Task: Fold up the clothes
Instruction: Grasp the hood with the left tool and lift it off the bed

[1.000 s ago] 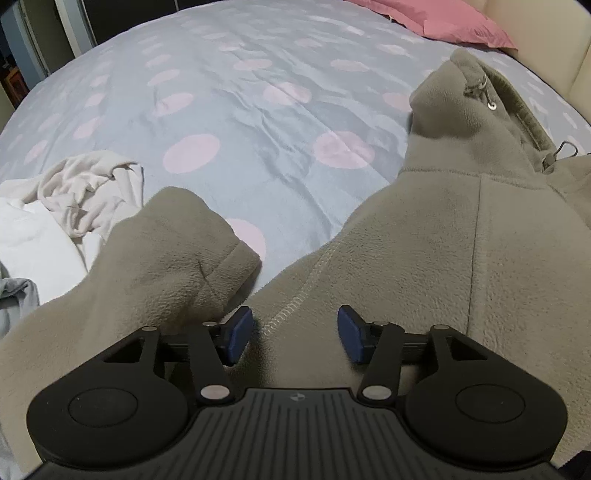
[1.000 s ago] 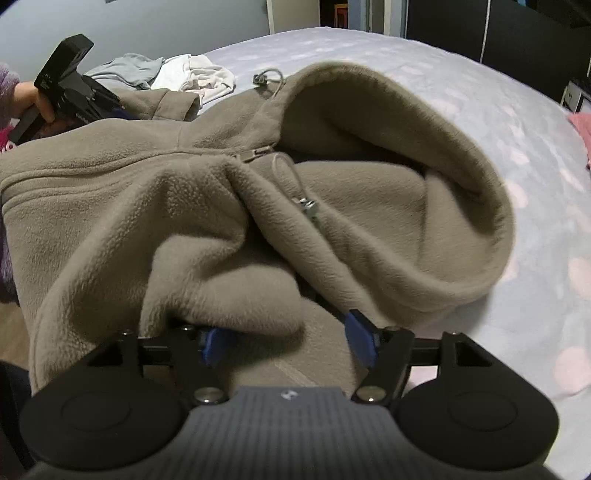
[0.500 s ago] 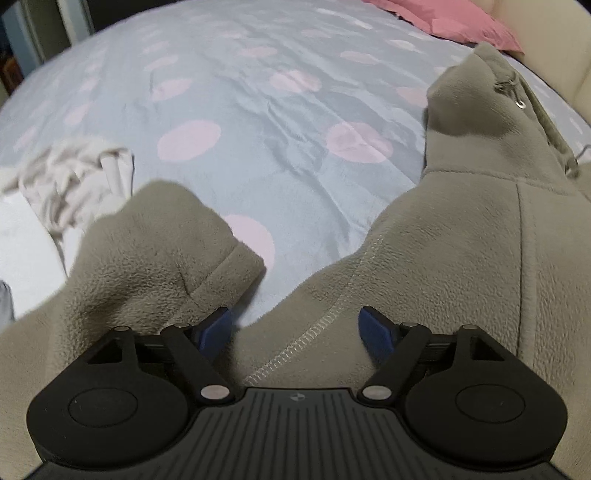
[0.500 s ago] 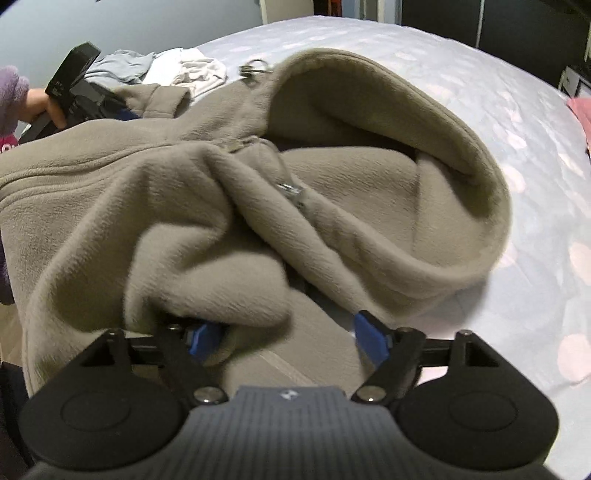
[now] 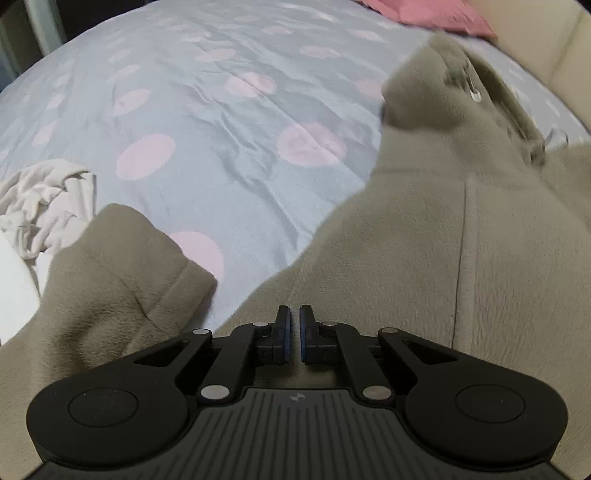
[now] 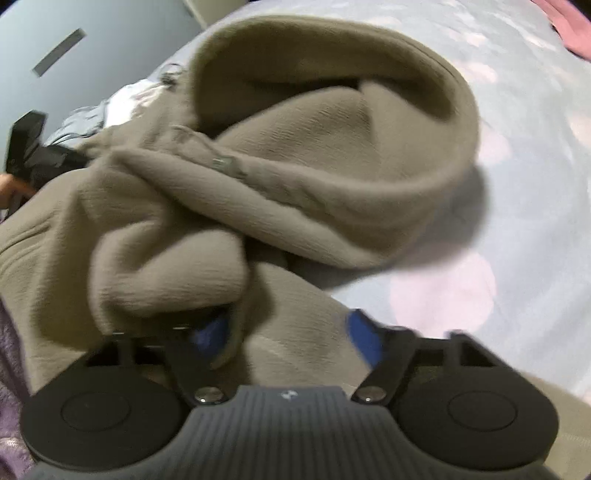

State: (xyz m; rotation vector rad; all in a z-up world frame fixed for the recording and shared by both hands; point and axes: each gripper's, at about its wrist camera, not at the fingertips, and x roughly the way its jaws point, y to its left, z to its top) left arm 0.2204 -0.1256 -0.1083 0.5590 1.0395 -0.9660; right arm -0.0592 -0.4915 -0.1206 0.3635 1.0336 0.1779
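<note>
Close under the left-wrist camera, the left gripper has its blue pads drawn almost together, only a slit between them, resting against the olive fleece hoodie; whether a pinch of fleece is caught in that slit cannot be told. Just left of it lies the hoodie's sleeve cuff, and beyond the cuff the bed's grey cover with pink dots stretches away. Toward the bed's left edge sits a crumpled cream garment. Farther off, the hood rises at the right, blurred, with a drawstring toggle on it, and a pink pillow lies at the far edge by the beige headboard.

Near the right-wrist lens, the right gripper has its jaws partway apart and closing. A bunched roll of fleece droops over its left pad, and flat hoodie fabric lies between the two fingers; the pads do not yet press it. Past them the hood gapes open on the cover, a zipper pull at its throat. At the far left the other gripper shows, held by a hand.
</note>
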